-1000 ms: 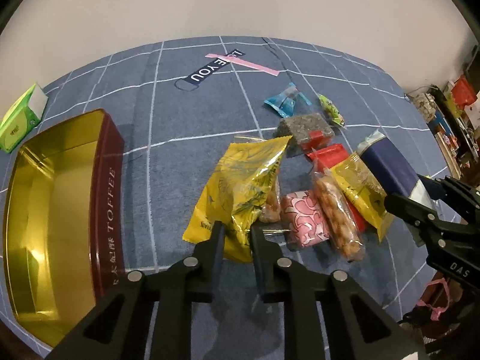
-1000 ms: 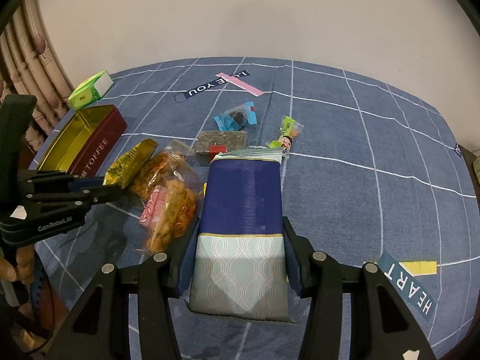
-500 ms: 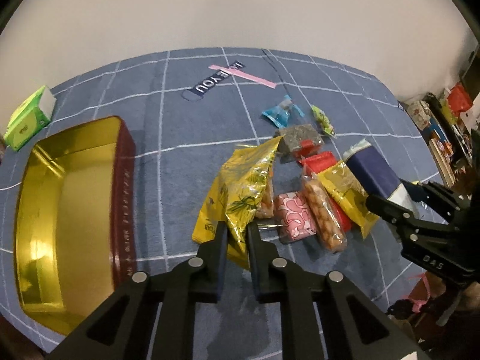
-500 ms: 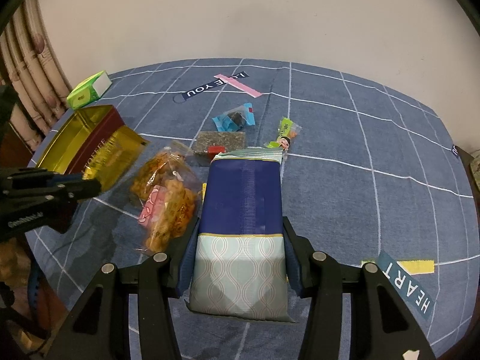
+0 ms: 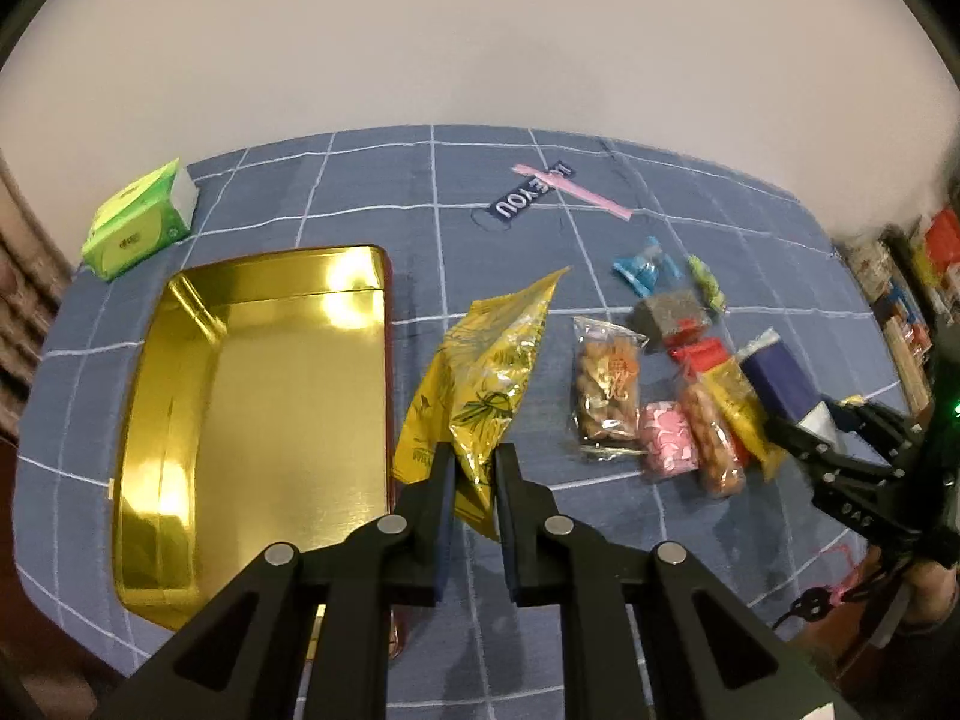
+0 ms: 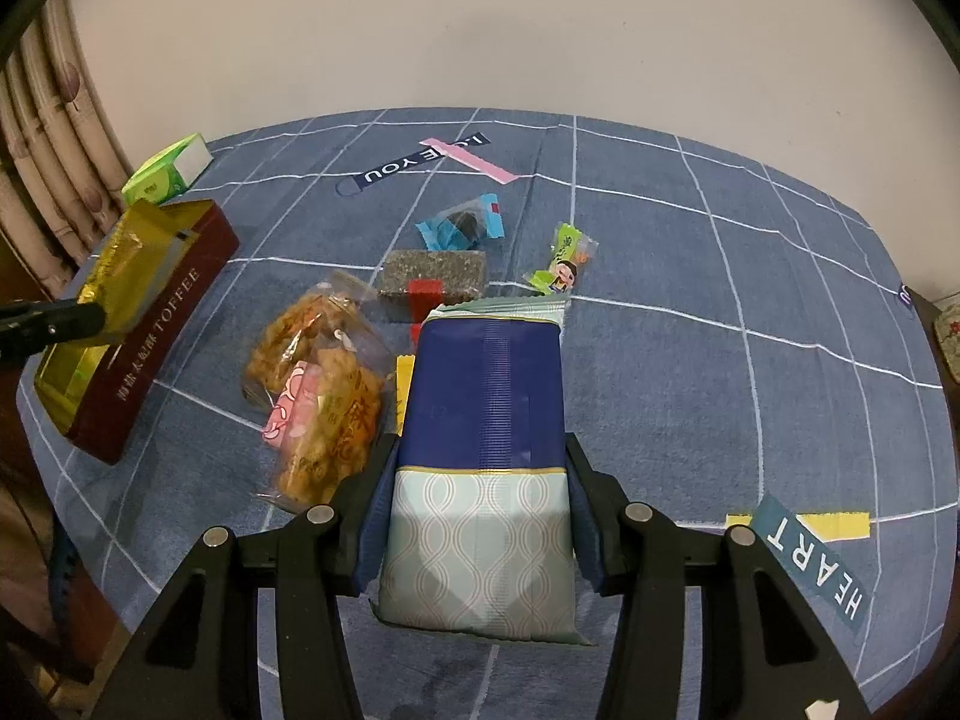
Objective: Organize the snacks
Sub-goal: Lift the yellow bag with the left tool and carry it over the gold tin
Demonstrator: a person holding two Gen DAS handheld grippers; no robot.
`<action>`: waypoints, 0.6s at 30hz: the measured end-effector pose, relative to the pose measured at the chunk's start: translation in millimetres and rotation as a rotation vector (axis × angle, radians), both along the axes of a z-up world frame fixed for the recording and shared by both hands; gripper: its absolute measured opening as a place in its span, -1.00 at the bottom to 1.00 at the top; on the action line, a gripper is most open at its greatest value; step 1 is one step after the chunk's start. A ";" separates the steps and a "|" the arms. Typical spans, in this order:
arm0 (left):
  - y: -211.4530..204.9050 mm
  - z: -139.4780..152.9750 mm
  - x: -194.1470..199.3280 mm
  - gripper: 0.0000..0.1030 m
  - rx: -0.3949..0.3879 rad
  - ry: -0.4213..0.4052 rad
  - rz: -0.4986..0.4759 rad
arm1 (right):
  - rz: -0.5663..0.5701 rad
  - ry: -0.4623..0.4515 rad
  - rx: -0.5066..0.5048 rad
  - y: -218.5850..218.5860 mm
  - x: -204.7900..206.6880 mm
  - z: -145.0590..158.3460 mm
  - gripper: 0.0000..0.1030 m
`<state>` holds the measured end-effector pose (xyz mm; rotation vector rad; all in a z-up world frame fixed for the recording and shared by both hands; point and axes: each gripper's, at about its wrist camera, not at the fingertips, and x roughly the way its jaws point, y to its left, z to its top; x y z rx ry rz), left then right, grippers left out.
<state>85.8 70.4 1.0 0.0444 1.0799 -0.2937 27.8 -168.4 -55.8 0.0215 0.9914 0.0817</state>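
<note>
My left gripper (image 5: 474,468) is shut on the lower edge of a yellow foil snack bag (image 5: 492,372), which hangs off the blue cloth just right of the open gold tin (image 5: 288,420). In the right wrist view the same yellow bag (image 6: 129,264) hangs beside the tin's red wall (image 6: 162,348). My right gripper (image 6: 480,456) is shut on a navy and pale packet (image 6: 486,384) that rests low over the table. Loose snacks lie between them: a clear bag of fried pieces (image 5: 606,390), a pink packet (image 5: 666,441), a grey block (image 5: 669,315).
A green tissue pack (image 5: 141,219) sits at the table's far left corner. A blue candy (image 6: 459,228) and a green candy (image 6: 564,267) lie behind the pile. The wall stands close behind the table, and a curtain (image 6: 42,156) hangs at left.
My left gripper has risen and shifted left toward the tin with the yellow bag, uncovering the clear bag of fried pieces. The right gripper and its packet have stayed put.
</note>
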 end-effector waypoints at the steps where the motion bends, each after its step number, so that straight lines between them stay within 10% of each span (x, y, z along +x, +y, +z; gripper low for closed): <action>1: 5.3 2.4 0.1 -0.75 -0.003 -0.004 0.003 | -0.001 0.000 -0.001 0.3 0.0 -0.4 -0.09; 18: 59.9 20.5 3.5 -0.83 -0.036 -0.037 0.104 | -0.015 0.002 -0.025 1.3 0.8 -0.9 -0.09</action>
